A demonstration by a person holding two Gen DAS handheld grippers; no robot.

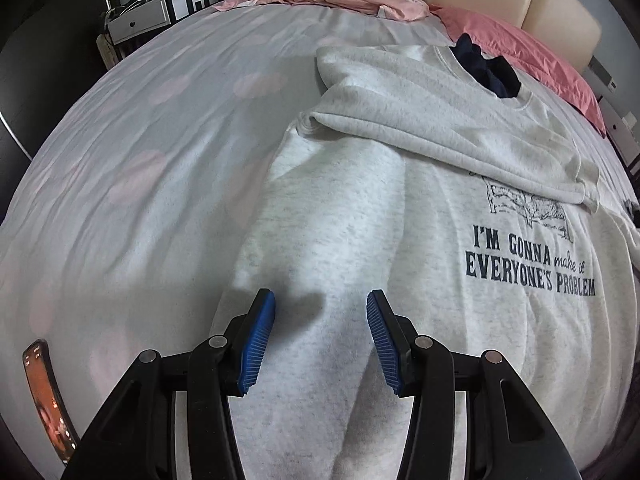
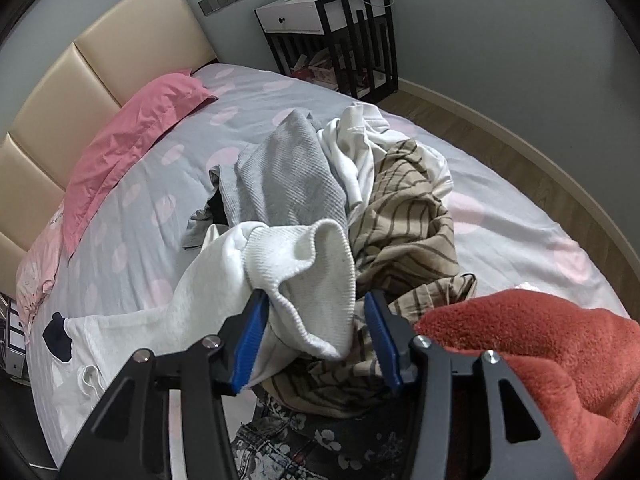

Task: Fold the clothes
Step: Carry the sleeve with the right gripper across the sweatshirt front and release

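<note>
Left wrist view shows the left gripper (image 1: 321, 336) with jaws apart over the pale grey printed sweatshirt (image 1: 360, 208) spread on the dotted grey bedsheet (image 1: 140, 140), one sleeve folded across, while the right gripper (image 2: 314, 330), jaws apart, has the sweatshirt's ribbed white cuff (image 2: 312, 272) draped between its fingers beside a heap of clothes (image 2: 360, 184).

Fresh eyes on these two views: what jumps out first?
In the left wrist view, the grey sweatshirt spread on the bed, its dark slogan print at right, with the open left hand-held gripper over it. In the right wrist view, the sweatshirt's ribbed cuff between the open right hand-held gripper's fingers, a jumbled clothes pile behind.
</note>
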